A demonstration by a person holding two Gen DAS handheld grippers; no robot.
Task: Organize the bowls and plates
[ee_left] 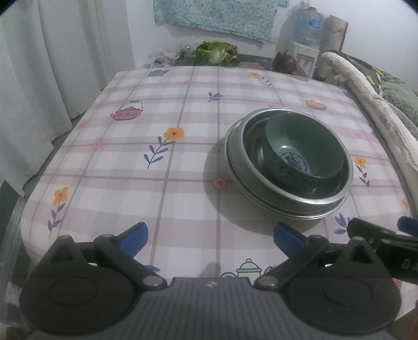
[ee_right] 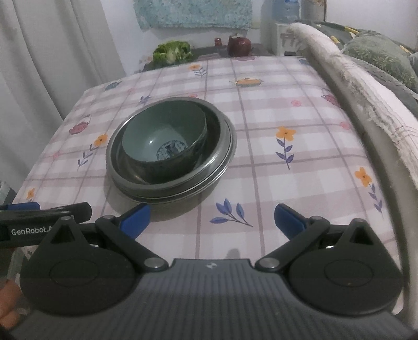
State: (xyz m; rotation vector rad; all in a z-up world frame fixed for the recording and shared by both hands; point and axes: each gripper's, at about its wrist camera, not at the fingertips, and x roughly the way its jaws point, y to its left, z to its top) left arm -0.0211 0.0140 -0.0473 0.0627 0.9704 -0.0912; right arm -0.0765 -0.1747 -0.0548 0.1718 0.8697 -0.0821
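Setting: a lived-in room of a home. Indicators: a table covered with a checked tablecloth [ee_left: 167,146] printed with teapots and flowers; pale curtains [ee_left: 52,65] at the left; a water dispenser [ee_left: 305,39] with bottle against the back wall; leafy greens [ee_left: 215,51] on a rear counter; a patterned cloth [ee_left: 216,15] hung on the wall; bedding [ee_right: 378,52] at the right

A checked cloth [ee_left: 183,109] printed with flowers and teapots covers the counter. White curtains [ee_left: 39,65] hang at the left, and a pale wall behind carries a blue patterned hanging [ee_left: 214,15]. A water dispenser [ee_left: 305,39] stands in the far corner, with bedding [ee_right: 378,52] heaped at the right.
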